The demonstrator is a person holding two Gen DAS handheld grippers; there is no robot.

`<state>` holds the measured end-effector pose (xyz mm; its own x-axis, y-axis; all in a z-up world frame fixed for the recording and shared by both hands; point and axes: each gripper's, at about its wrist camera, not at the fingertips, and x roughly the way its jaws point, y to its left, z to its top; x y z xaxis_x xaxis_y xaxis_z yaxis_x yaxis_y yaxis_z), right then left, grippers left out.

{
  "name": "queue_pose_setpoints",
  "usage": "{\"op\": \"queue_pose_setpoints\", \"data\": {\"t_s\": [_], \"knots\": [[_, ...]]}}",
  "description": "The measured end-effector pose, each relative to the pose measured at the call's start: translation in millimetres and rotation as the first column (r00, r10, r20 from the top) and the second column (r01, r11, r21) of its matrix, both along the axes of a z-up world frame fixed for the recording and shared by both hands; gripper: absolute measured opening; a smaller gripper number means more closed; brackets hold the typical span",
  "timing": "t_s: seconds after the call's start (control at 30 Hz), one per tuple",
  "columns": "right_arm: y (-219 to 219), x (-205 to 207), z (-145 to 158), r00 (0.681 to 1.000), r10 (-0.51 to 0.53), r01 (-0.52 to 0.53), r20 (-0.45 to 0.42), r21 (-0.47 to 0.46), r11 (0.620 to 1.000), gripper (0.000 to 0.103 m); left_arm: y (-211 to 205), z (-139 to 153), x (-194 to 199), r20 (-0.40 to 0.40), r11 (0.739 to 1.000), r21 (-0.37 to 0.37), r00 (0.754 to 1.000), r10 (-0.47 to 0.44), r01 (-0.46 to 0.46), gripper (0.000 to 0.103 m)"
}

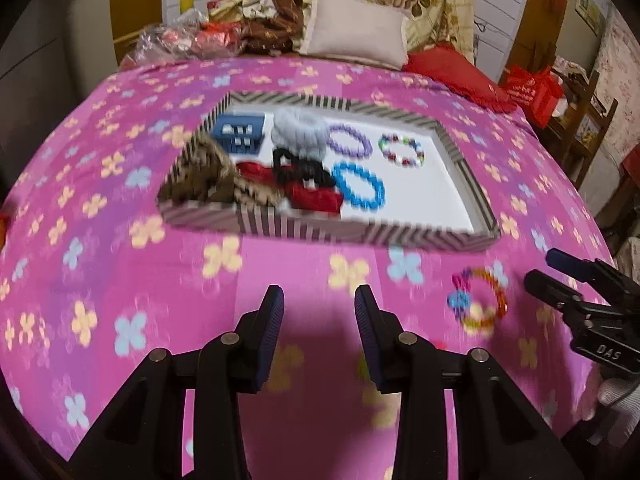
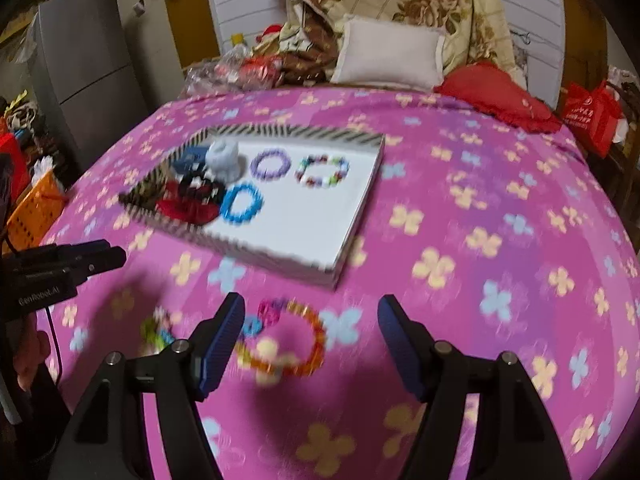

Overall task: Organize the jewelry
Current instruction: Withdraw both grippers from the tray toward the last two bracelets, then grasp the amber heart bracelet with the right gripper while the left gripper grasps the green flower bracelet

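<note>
A bracelet of orange, red and pink beads (image 2: 316, 340) lies on the pink flowered bedspread, in front of the striped tray (image 2: 280, 256). My right gripper (image 2: 312, 312) hovers over it, open, with the bracelet between its fingers and the pads off it. A smaller greenish bracelet (image 2: 158, 330) lies blurred to its left. My left gripper (image 1: 320, 304) is open and empty, over bare bedspread short of the tray (image 1: 320, 236). The bead bracelet (image 1: 480, 300) is to its right. In the tray lie purple (image 1: 348, 140), blue (image 1: 360, 184) and mixed-colour (image 1: 401, 150) bracelets.
The tray's left half holds a blue basket (image 1: 240, 132), grey (image 1: 300, 132), black (image 1: 300, 168) and red (image 1: 316, 196) scrunchies and a brown cloth. A white pillow (image 1: 356, 32) and red cushion (image 1: 452, 68) lie at the bed's far end. An orange crate (image 2: 36, 208) stands left of the bed.
</note>
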<state>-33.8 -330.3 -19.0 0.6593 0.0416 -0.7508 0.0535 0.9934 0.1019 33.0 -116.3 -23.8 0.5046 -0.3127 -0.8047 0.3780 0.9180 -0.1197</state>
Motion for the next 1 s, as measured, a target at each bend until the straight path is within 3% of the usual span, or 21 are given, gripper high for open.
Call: {"op": "queue_pose_setpoints", "data": {"t_s": [0.17,0.37,0.5,0.7,1.0], "knots": [[12,-5,-25,0.999,0.012,-0.015,-0.053,-0.06,0.998,0.072,7,-18,-11,-0.056,1.0,-0.002,0.998,0.008,-0.008,0.039],[13,3,-37,0.998,-0.006,0.0,-0.06,-0.104,0.995,0.063,12,-22,-15,-0.082,0.999,-0.023,0.996,0.028,-0.03,0.039],[3,18,-47,0.996,-0.022,0.015,-0.083,-0.074,0.997,0.048,11,-23,-16,-0.094,0.999,-0.025,0.995,0.03,-0.032,0.039],[3,16,-50,0.997,0.003,-0.013,-0.083,-0.124,0.992,0.023,9,-26,-16,-0.102,1.0,-0.022,0.995,0.019,-0.021,0.039],[-1,5,-50,0.997,0.012,-0.02,-0.076,-0.107,0.994,0.026,-4,-30,-19,-0.111,1.0,-0.023,0.994,-0.021,0.019,0.04]]}}
